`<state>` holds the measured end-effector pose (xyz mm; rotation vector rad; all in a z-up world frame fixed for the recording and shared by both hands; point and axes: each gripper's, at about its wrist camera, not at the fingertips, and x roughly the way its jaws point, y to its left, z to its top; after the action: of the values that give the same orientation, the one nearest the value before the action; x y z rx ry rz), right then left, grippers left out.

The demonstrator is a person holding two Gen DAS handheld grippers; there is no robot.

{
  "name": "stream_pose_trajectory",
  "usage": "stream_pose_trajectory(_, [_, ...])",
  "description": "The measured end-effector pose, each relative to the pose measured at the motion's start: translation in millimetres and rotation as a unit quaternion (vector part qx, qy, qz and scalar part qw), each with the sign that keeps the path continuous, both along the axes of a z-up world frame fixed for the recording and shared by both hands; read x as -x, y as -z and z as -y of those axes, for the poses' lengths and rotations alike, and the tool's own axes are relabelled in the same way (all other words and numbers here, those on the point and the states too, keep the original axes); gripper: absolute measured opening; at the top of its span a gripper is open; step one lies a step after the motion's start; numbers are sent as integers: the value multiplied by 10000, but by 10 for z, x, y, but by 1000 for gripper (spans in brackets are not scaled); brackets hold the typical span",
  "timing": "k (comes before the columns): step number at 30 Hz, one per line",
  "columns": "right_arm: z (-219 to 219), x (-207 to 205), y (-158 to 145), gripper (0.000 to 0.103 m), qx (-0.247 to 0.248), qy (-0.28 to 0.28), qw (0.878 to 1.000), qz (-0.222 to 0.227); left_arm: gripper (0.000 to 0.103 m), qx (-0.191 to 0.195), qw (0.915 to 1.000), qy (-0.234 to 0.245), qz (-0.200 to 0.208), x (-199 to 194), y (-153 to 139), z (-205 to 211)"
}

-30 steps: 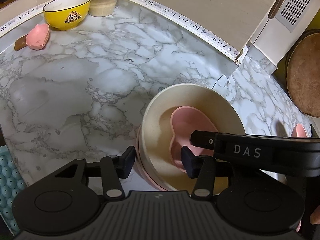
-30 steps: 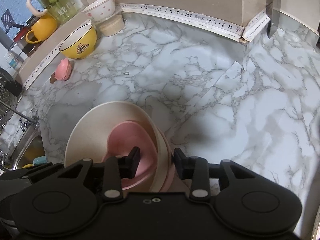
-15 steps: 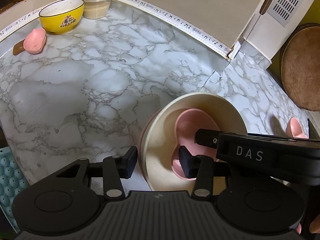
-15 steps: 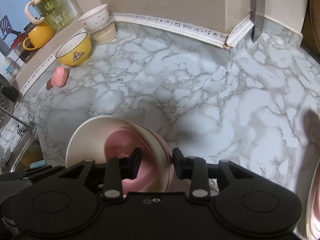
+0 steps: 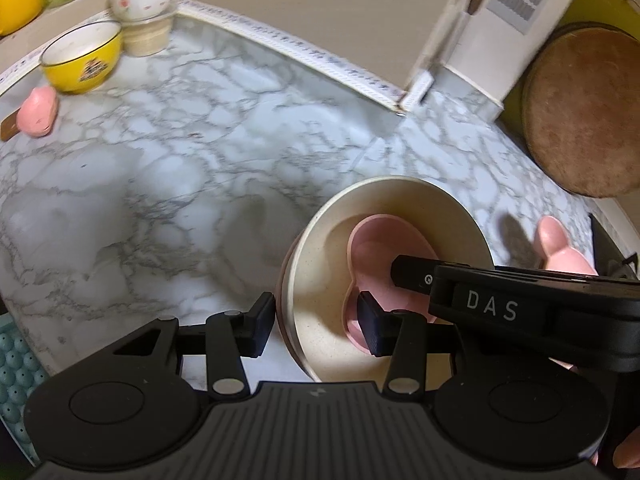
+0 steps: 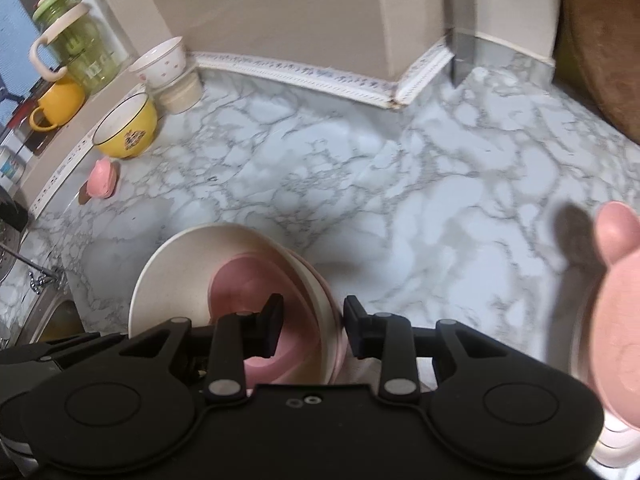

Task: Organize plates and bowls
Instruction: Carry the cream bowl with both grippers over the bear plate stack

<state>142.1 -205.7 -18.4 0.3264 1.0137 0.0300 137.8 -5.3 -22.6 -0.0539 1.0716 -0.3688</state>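
A cream bowl (image 5: 384, 200) with a pink heart-shaped dish (image 5: 384, 248) inside it sits in a pink bowl, whose edge (image 6: 338, 344) shows underneath. The stack hangs tilted above the marble counter (image 5: 168, 168). My left gripper (image 5: 316, 326) is shut on the stack's left wall, one finger outside and one inside. In the right wrist view the cream bowl (image 6: 180, 276) has my right gripper (image 6: 312, 324) shut on its right wall in the same way. The right gripper's black body crosses the bowl in the left wrist view.
A yellow bowl (image 6: 126, 130), a white flowered bowl (image 6: 160, 62) on a beige one, and a small pink dish (image 6: 103, 178) stand at the far left. A pink eared dish (image 6: 616, 300) lies at the right, near a round brown board (image 5: 580, 108). A sink (image 6: 48, 312) is at the left.
Both grippers have risen with the bowl stack held between them, so the counter looks farther away. The pink eared dish at the right has come into the right wrist view.
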Motion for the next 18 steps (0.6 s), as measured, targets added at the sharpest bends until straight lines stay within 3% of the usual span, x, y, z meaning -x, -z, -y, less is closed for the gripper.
stream_pose_trajectory(10, [677,309,-124,32,-4,549,9984,116,44,-53,9980,619,143,155,-221,717])
stream_pose_trajectory(18, [1355,617,-142,32,98,1124,9935,117,44,-82,9913,1300,173,327,-282,1524])
